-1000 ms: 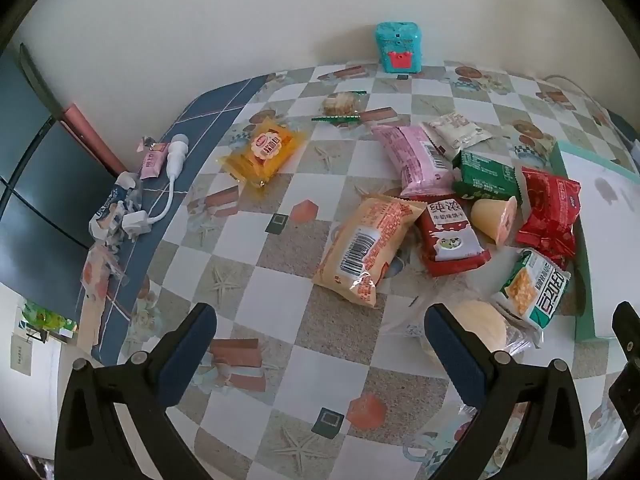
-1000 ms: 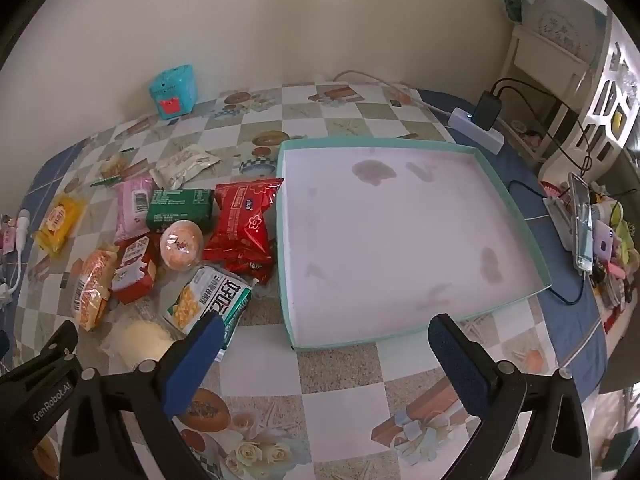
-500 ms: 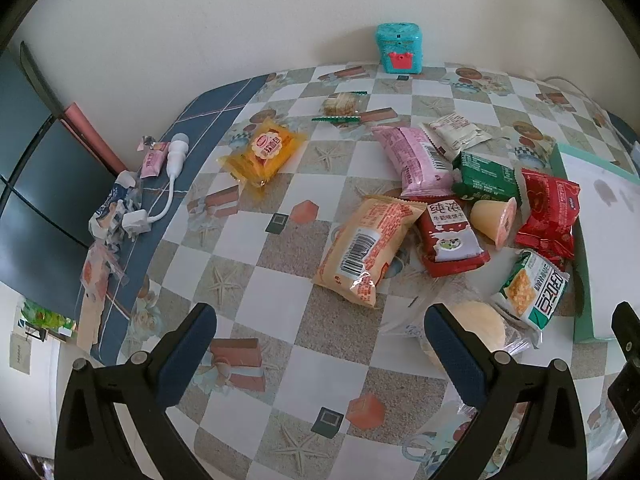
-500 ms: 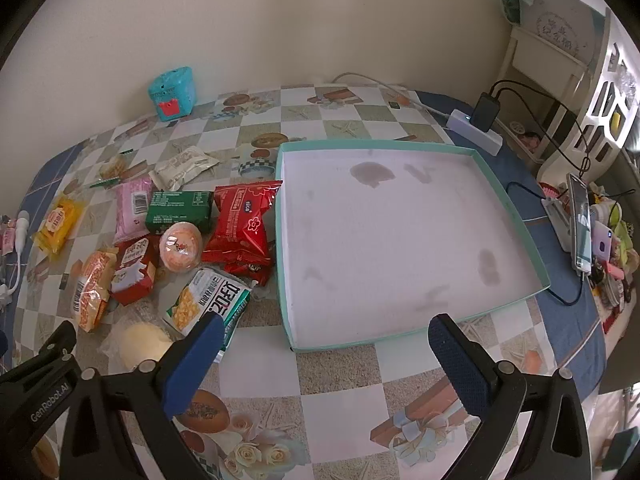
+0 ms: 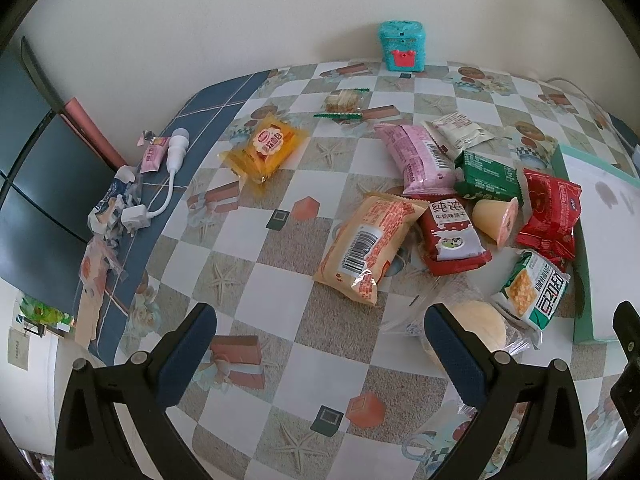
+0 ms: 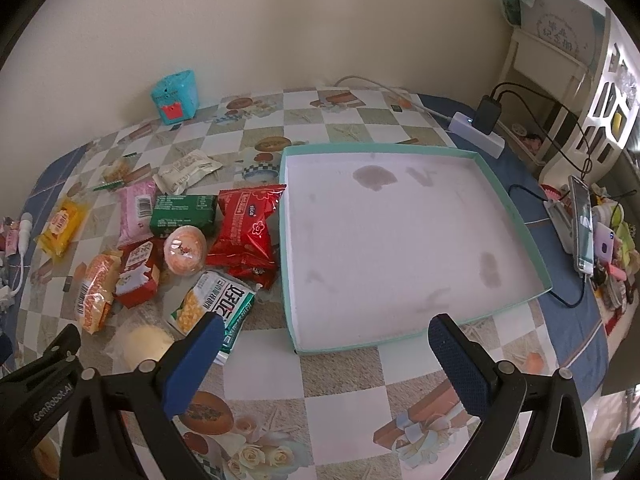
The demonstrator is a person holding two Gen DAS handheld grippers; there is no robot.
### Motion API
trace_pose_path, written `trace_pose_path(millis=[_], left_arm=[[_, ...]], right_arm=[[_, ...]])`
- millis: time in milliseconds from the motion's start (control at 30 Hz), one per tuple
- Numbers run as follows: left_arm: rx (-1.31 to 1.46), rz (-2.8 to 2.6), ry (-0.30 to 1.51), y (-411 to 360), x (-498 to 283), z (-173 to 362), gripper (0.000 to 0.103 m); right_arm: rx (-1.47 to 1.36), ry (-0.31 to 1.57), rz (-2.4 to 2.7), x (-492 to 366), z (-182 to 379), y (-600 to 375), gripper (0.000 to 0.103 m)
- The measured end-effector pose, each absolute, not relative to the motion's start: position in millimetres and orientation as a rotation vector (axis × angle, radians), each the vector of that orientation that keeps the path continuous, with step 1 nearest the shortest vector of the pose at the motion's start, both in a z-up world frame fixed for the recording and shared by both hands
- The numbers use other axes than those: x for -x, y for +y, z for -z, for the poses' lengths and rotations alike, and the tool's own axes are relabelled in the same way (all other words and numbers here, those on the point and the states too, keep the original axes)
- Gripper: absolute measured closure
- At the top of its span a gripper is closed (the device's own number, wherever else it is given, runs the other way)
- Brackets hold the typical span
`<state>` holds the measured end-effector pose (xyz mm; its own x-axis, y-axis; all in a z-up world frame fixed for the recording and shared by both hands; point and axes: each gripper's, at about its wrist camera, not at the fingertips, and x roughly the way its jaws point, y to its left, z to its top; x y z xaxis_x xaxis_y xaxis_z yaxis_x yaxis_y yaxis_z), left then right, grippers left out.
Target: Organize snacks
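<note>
Left claw (image 5: 320, 344) and right claw (image 6: 326, 346) both spread apart, empty, above tabletop (image 5: 248, 240); snack packets (image 6: 244, 228) lie left of tray (image 6: 516, 216).

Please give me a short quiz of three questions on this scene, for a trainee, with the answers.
1. True or false: the tray already holds a snack.
2. Which lies nearest the tray: A) yellow pack, B) red bag, C) pink pack?
3. Fill in: both claws, left and right, are ____.

Key: 1 false, the tray holds nothing; 2 B, the red bag lies right beside the tray's edge; 3 open, and they hold nothing.
</note>
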<state>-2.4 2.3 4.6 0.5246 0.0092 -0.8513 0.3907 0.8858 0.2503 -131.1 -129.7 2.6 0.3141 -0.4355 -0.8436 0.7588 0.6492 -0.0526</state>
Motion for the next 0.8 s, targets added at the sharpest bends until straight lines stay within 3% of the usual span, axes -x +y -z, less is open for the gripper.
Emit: trace_pose_path(millis=[800], left_arm=[[-0.443,0.238,1.002,2.7,2.8,-4.0,0.000]], right_arm=[[-0.388,0.970,0.815,129.8,0.5,-129.0,0.000]])
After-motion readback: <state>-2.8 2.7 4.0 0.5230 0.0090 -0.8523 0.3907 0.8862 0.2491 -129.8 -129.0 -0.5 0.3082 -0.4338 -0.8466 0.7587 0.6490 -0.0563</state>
